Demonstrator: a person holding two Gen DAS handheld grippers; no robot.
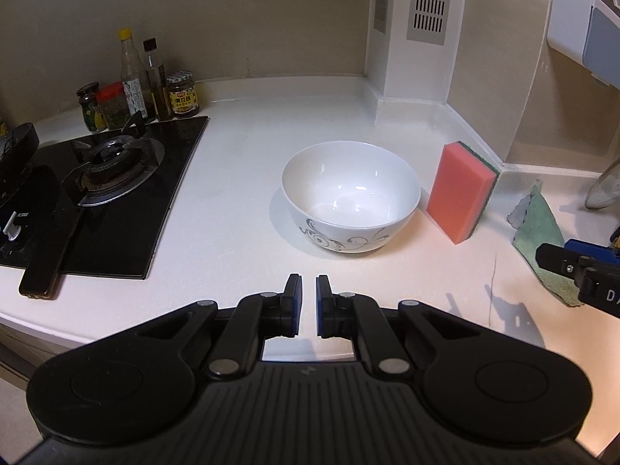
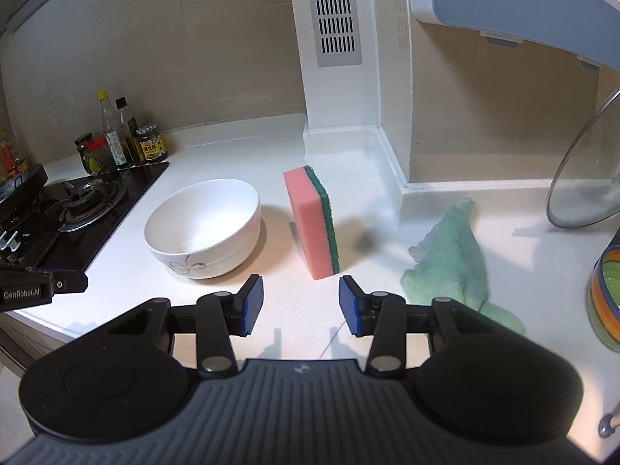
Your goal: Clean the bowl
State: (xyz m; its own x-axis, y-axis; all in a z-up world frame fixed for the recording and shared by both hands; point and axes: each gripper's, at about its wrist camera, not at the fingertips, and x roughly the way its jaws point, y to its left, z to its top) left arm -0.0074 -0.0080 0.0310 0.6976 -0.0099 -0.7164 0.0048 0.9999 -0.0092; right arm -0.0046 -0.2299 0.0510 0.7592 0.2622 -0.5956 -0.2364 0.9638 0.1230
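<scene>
Tools (image 1: 308, 283) (image 2: 301, 285) apart, empty, touching nothing.

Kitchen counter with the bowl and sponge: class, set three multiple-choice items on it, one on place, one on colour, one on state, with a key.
1. Where does the sponge stand relative to the bowl in the right wrist view?
A. inside it
B. to its right
C. on the stove

2. What colour is the sponge's scouring layer?
A. green
B. yellow
C. black

3. What is between the right gripper's fingers?
A. the sponge
B. the cloth
C. nothing

Key: B, the sponge stands on edge on the counter, apart from the bowl; A, a green strip backs the pink foam; C, only bare counter shows in the gap.
</scene>
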